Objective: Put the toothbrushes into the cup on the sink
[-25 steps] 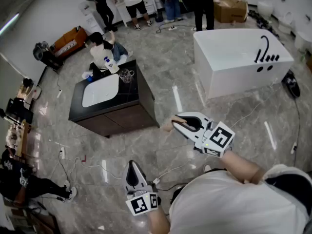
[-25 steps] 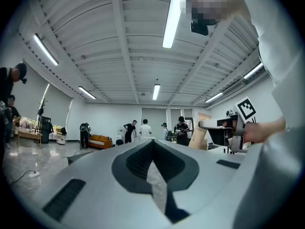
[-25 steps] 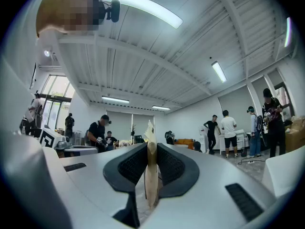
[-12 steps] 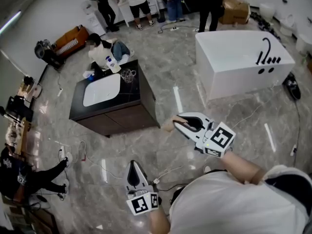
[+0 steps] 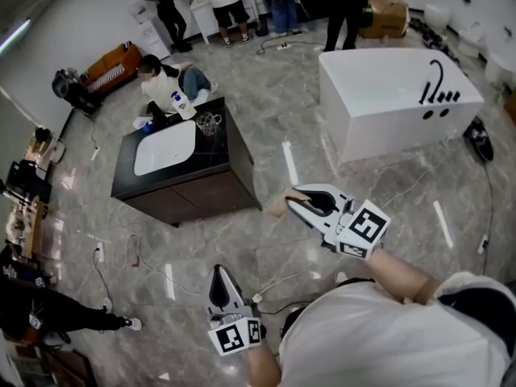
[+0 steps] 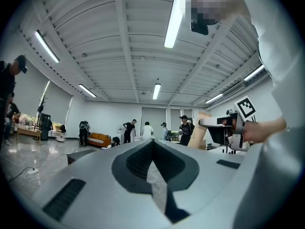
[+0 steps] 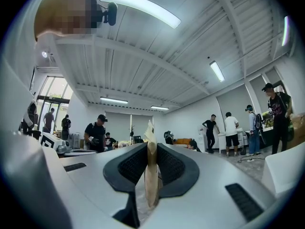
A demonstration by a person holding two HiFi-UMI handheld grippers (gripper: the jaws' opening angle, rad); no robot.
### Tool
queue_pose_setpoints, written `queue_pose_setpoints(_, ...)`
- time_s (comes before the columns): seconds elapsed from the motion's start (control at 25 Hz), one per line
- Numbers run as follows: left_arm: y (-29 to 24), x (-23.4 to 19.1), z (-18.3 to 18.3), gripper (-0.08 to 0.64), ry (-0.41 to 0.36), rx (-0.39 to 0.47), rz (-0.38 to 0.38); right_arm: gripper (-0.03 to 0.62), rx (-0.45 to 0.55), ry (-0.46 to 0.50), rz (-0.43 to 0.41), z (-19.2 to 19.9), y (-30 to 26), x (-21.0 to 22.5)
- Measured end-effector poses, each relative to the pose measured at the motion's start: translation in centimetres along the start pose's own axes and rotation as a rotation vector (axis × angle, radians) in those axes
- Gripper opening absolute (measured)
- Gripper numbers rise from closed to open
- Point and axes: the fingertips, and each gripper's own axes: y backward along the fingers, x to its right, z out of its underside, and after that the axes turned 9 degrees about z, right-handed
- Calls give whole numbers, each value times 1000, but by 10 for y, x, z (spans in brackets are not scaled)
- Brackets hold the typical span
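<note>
A dark vanity cabinet (image 5: 214, 188) with a white basin (image 5: 165, 148) stands far off across the floor in the head view. A clear glass cup (image 5: 208, 123) sits on its top beside the basin. My right gripper (image 5: 292, 202) hangs in mid-air well away from it, shut on a flat tan stick (image 5: 278, 208) whose end pokes out past the fingertips. The right gripper view shows that stick (image 7: 151, 175) pinched upright between the dark pads of the right gripper (image 7: 150, 149). Lower and nearer me, the left gripper (image 5: 219, 271) is shut with nothing in it, and its tips meet in the left gripper view (image 6: 152, 144).
A white bathtub (image 5: 395, 95) with a black tap stands at the right. One person crouches behind the vanity (image 5: 165, 83), and others stand at the far wall. A bottle (image 5: 179, 103) stands on the vanity's far edge. Cables (image 5: 274, 285) trail over the marble floor.
Both grippers stay where they were. The person at the lower left edge has shifted, legs now stretched out to the right, and the people at the back have moved a little.
</note>
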Motion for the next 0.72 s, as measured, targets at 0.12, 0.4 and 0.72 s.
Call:
queue_pose_setpoints(0.12,4,-3,2,3,15,-4,3,78,1,-4,15,-2,3,-1)
queue_pose_setpoints(0.4,19,-11,7,3,40,3,25,78,2,2,45,-2,9,-17)
queue_pose_setpoints(0.72,47,-31,10,3,76,12,51,78,15,14,118,-2,19,-40)
